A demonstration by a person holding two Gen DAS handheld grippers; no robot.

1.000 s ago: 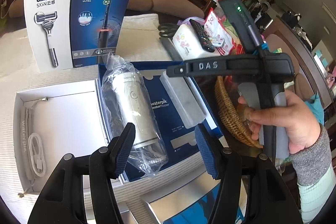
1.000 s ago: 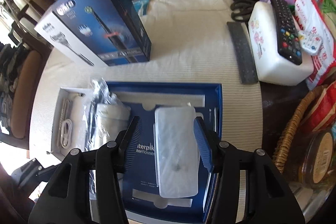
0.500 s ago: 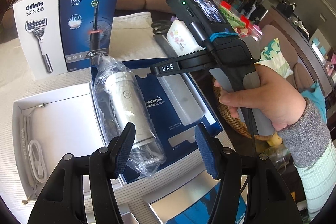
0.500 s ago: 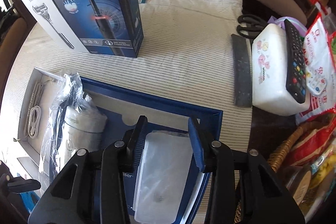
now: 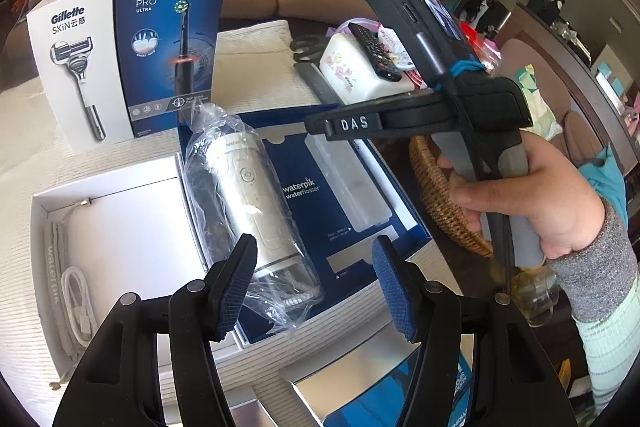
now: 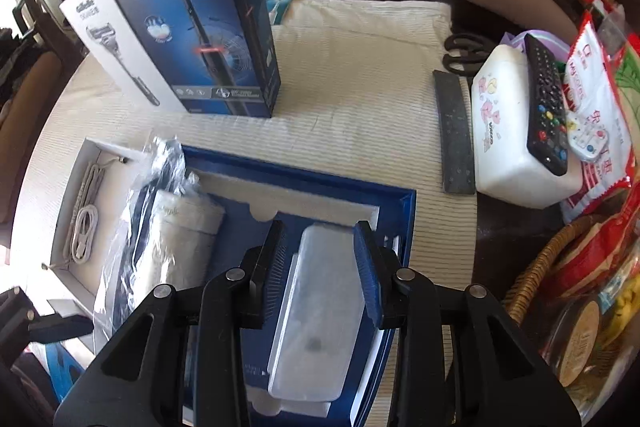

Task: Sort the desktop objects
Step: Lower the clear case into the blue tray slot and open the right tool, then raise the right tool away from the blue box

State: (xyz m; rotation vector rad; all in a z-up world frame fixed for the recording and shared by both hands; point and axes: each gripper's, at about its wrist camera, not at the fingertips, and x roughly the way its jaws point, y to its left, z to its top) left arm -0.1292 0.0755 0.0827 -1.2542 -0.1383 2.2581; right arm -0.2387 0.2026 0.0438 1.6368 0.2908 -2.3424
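Left gripper (image 5: 316, 285): jaws apart, nothing between them.
Flosser (image 5: 250, 191): in clear bag, lying in blue box (image 5: 404, 187).
Cable (image 5: 78, 305): in white tray (image 5: 120, 187).
Right hand (image 5: 532, 199): holds other gripper's handle.

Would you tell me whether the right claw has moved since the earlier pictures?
Yes. The right claw has closed in around the clear case, nearer the blue tray's far rim.

The near end of the frosted plastic case (image 6: 320, 311) is hidden behind the right claw (image 6: 320, 267), and whether the pads touch its sides cannot be told. The water flosser (image 6: 176, 227) blurs inside its crinkled bag. The wicker basket (image 6: 532, 267) is cut off by the right edge. The scissors (image 5: 306, 47) are half hidden behind the white box (image 5: 356, 75).
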